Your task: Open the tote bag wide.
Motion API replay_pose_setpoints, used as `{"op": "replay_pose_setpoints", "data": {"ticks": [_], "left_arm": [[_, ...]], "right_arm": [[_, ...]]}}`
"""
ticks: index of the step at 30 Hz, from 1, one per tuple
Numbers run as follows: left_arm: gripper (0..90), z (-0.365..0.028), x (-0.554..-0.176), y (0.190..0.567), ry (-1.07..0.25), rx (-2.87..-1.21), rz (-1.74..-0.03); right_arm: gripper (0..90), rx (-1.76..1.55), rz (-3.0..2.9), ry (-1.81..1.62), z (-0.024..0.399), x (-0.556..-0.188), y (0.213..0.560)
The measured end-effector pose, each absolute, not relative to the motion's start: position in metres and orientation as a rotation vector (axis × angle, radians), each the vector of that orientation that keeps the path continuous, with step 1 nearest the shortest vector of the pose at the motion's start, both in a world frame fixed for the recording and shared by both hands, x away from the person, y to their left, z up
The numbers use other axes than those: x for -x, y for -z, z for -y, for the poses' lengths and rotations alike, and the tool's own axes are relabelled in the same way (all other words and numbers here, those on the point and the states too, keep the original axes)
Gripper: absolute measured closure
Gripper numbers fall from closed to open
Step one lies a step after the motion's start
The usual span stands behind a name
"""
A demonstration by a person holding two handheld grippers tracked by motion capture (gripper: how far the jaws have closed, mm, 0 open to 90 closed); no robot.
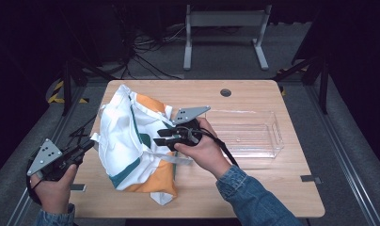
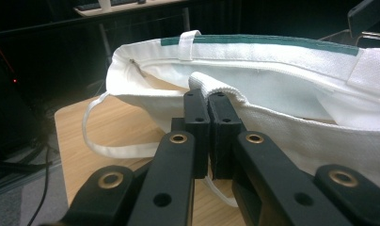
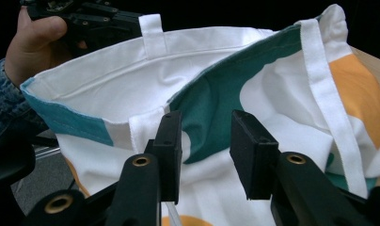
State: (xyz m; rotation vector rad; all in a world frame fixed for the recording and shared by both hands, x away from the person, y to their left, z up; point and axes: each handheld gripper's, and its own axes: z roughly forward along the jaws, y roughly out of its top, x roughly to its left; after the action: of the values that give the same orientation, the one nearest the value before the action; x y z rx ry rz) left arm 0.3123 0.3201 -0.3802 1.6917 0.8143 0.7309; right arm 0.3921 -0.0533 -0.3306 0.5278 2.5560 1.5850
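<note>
Dark floor and cables surround the wooden counter [image 1: 254,188], which carries a white tote bag [image 1: 122,136] with orange and green patches on its left half and a clear plastic tray [image 1: 247,134] on its right half. One side of the bag is lifted off the counter, its mouth pulled open between the two hands.

At the counter's near left corner, the left gripper [image 2: 209,101] has its jaws pressed together on the bag's white rim hem [image 2: 211,84], holding that edge up. Over the middle of the bag, the right gripper [image 3: 204,141] has its jaws spread, the fabric lying past them and nothing pinched.

The main risk, as I judge it, is that the single pinch on the left is narrow and sits right at the hem: a pull from the right side could drag the cloth out and let the mouth collapse. The right gripper could also close on a loose handle strap [image 3: 331,117] instead of the rim, or on two layers at once, closing the opening instead of widening it.
</note>
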Motion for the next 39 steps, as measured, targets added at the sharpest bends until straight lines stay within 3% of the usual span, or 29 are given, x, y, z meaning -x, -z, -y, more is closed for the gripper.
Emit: {"op": "replay_pose_setpoints", "data": {"ticks": [24, 27, 28, 31, 39], "left_arm": [[88.0, -0.314, -0.312, 0.381, -0.722, -1.719, -0.773], [88.0, -0.315, -0.312, 0.381, -0.724, -1.724, -0.768], [88.0, -0.315, -0.312, 0.382, -0.725, -1.718, -0.774], [88.0, -0.317, -0.311, 0.382, -0.726, -1.712, -0.777], [88.1, -0.328, -0.310, 0.383, -0.735, -1.667, -0.814]], "right_arm": [[52.7, -0.513, -2.598, -1.576, -0.008, -0.396, 0.343], [65.6, -0.510, -2.630, -1.560, -0.011, -0.397, 0.346], [65.6, -0.510, -2.630, -1.560, -0.011, -0.397, 0.346], [86.8, -0.470, -2.642, -1.504, -0.009, -0.396, 0.344], [88.6, -0.475, -2.520, -1.542, 0.015, -0.390, 0.329]]}}
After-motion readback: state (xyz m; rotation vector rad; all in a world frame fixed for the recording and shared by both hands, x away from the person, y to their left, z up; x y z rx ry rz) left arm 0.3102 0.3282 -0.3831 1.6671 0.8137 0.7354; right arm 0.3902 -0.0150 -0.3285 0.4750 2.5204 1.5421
